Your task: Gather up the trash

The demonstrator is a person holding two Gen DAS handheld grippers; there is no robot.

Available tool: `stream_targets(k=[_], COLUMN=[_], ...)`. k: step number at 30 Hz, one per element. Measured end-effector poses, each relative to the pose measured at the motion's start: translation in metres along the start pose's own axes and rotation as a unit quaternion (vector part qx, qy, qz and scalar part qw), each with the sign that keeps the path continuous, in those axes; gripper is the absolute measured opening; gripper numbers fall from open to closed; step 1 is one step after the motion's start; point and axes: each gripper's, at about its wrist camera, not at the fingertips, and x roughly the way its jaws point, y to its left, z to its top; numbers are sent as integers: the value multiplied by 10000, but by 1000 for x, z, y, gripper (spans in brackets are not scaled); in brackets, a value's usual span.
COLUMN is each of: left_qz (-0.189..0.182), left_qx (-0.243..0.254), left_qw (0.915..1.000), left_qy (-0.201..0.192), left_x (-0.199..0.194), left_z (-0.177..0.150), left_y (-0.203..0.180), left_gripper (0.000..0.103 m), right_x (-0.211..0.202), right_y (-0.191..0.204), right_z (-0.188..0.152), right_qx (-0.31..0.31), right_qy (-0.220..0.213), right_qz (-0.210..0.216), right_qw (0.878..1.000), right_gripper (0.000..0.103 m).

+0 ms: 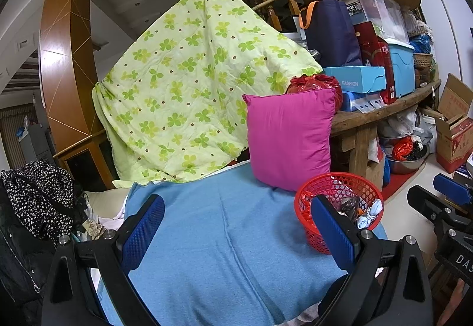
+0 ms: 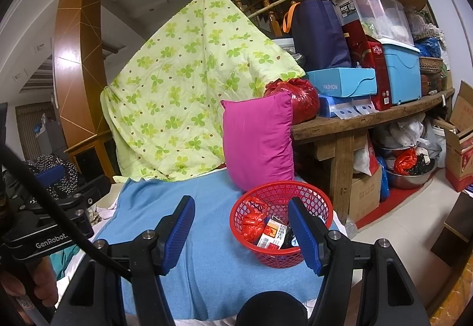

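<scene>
A red mesh basket (image 2: 313,198) stands on the right part of a blue blanket (image 2: 207,237). It holds a crumpled red bag (image 2: 252,222), a printed wrapper (image 2: 273,234) and other scraps. In the left wrist view the basket (image 1: 351,187) shows a pale blue scrap (image 1: 369,215). My left gripper (image 1: 239,232) is open and empty over the blanket (image 1: 230,237), left of the basket. My right gripper (image 2: 242,234) is open and empty, its right finger in front of the basket.
A magenta pillow (image 2: 257,139) leans behind the basket. A green clover quilt (image 2: 183,89) hangs at the back. A wooden bench (image 2: 369,119) at right carries boxes and a tied red bag (image 2: 304,101). Dark clothes (image 1: 38,195) lie at left. Cartons and a metal bowl (image 2: 414,175) sit on the floor.
</scene>
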Motion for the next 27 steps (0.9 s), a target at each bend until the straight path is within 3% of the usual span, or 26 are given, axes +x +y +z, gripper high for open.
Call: stream_targets(k=[27], left_qz=[-57], left_qx=[36], left_qw=[10000], left_qy=[74], left_x=[2], left_z=[-5], left_y=[5], left_gripper=[99], right_x=[-1], right_y=[-4], right_z=[2], right_qx=[16], right_qy=[-11], right_qz=[-30], right_qw=[10000], right_gripper=[69])
